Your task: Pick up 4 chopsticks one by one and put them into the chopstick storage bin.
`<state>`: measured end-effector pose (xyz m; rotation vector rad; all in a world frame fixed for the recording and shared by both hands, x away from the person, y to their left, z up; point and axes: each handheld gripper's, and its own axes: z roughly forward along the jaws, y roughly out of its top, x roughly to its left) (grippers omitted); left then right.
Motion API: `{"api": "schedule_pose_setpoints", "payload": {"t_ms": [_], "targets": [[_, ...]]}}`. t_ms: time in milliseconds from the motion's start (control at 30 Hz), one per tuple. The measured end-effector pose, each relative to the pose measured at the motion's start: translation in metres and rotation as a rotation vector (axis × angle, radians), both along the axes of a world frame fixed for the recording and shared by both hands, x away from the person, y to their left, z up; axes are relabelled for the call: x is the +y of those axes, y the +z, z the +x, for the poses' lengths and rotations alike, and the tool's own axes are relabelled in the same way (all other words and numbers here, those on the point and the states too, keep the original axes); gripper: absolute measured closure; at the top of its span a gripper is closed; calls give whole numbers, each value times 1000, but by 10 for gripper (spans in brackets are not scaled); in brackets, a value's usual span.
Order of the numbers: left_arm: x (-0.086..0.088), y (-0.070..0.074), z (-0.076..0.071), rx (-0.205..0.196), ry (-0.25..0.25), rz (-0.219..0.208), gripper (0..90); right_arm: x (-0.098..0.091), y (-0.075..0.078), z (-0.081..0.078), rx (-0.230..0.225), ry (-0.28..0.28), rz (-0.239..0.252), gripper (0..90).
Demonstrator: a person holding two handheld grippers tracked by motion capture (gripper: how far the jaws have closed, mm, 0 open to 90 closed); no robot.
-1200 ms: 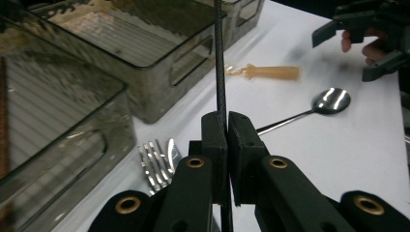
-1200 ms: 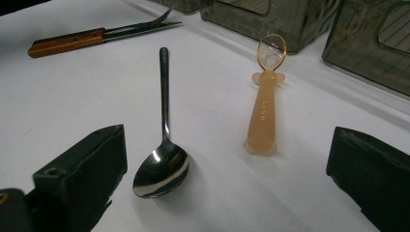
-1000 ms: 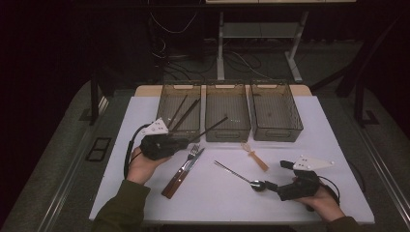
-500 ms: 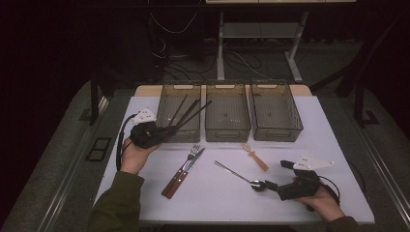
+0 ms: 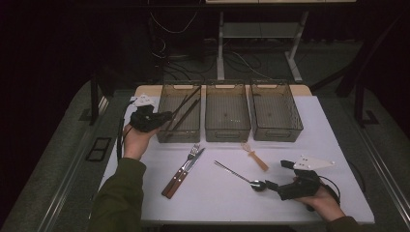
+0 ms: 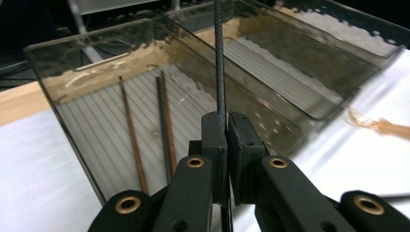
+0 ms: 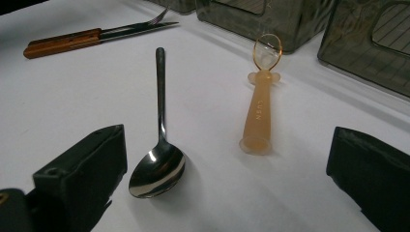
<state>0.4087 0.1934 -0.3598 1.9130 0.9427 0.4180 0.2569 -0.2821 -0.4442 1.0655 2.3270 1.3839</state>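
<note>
Dim room, white table [image 5: 217, 203]. Left tongs [image 6: 226, 130] were clamped on a black chopstick [image 6: 219, 58] above the left bin [image 5: 180, 135]; right tongs [image 7: 227, 179] gaped around a spoon [image 7: 159, 159].

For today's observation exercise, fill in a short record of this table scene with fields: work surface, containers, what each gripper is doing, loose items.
Work surface: white table
Containers: three clear smoky plastic bins in a row
Left bin contents: thin chopsticks lying inside
Left gripper: shut on a thin black chopstick, above the left bin
Right gripper: open, jaws either side of a steel spoon, not touching it
Loose items: wooden-handled fork and knife; translucent orange plastic spoon
</note>
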Motion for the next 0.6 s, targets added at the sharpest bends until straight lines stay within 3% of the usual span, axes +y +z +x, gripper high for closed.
{"api": "schedule_pose_setpoints", "payload": {"t_ms": [233, 600], "targets": [[-8, -4, 25, 25, 66, 23, 859, 0, 0, 0, -1, 1, 2, 10], [-14, -25, 52, 140, 156, 84, 859, -1, 0, 0, -1, 6, 8, 9]]}}
